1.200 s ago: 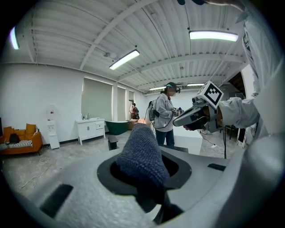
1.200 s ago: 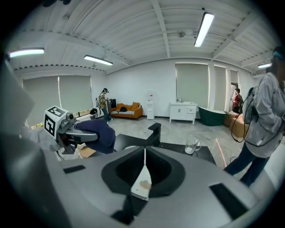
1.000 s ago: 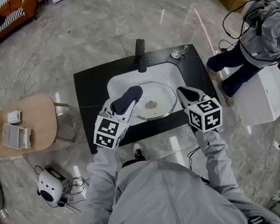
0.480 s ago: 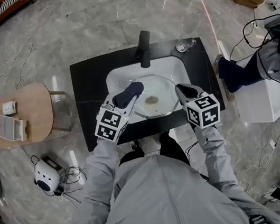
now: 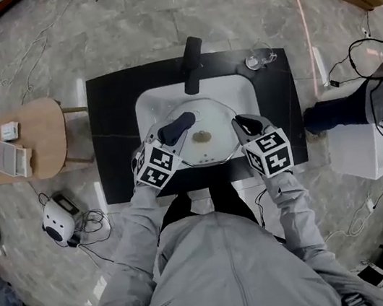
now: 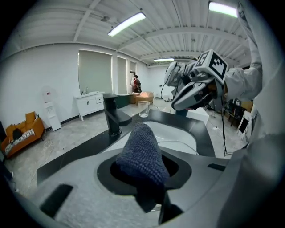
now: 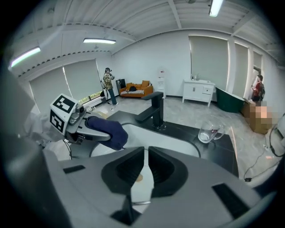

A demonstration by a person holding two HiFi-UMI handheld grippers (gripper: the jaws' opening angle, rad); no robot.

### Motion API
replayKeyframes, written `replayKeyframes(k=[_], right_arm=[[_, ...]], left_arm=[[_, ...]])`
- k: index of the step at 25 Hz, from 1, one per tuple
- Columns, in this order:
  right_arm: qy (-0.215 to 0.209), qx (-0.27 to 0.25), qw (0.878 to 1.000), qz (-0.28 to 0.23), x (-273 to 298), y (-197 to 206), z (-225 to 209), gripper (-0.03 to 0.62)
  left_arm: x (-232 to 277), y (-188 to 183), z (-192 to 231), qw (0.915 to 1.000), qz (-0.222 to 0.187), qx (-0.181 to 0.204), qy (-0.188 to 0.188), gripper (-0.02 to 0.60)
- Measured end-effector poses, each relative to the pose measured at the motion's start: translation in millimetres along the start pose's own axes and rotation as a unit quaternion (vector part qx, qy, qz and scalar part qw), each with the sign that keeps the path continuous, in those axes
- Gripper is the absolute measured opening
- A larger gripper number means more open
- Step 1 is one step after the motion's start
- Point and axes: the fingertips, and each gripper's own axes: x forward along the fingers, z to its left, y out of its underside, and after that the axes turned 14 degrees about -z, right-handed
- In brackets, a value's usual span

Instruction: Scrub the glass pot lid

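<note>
My left gripper (image 6: 144, 170) is clamped on a dark blue cloth (image 6: 140, 151), which sticks out past the jaws over the left part of the glass pot lid (image 5: 214, 124); I cannot tell whether the two touch. My right gripper (image 7: 146, 168) has its jaws squeezed almost together on the lid's right rim. The lid sits in the white sink (image 5: 148, 106) with a brown spot at its middle. Around the sink is a black counter (image 5: 112, 129), with a black faucet (image 5: 192, 64) at the back and a clear glass cup (image 5: 260, 60) near the far right corner.
</note>
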Motion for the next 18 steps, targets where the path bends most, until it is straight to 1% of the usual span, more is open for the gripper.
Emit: replayKeyframes(k=[2,4,10,15,18], right_arm=[[-0.006,0.002,1.000,0.005,4.1,9.4,-6.6,0.031],[-0.008,0.016,1.000,0.010,7.0,20.0,-14.3,0.031],[-0.016,0.078,0.996,0.041,16.5,55.4,-33.3,0.029],[-0.031,0.074,0.995,0.058,29.0,73.3,-39.7,0.029],[-0.045,0.080,0.994,0.061,34.7,80.7,-37.4,0.029]], left_arm=[[14.4,10.0,-3.1,0.9997,0.018,0.015,-0.005,0.111],[27.8,19.1,-5.2,0.9993,0.031,0.020,-0.011,0.110],[62.5,49.9,1.5,0.9967,0.074,0.010,-0.033,0.112],[86.4,72.7,12.9,0.9921,0.115,0.003,-0.050,0.112],[98.0,90.9,17.7,0.9874,0.150,0.011,-0.051,0.112]])
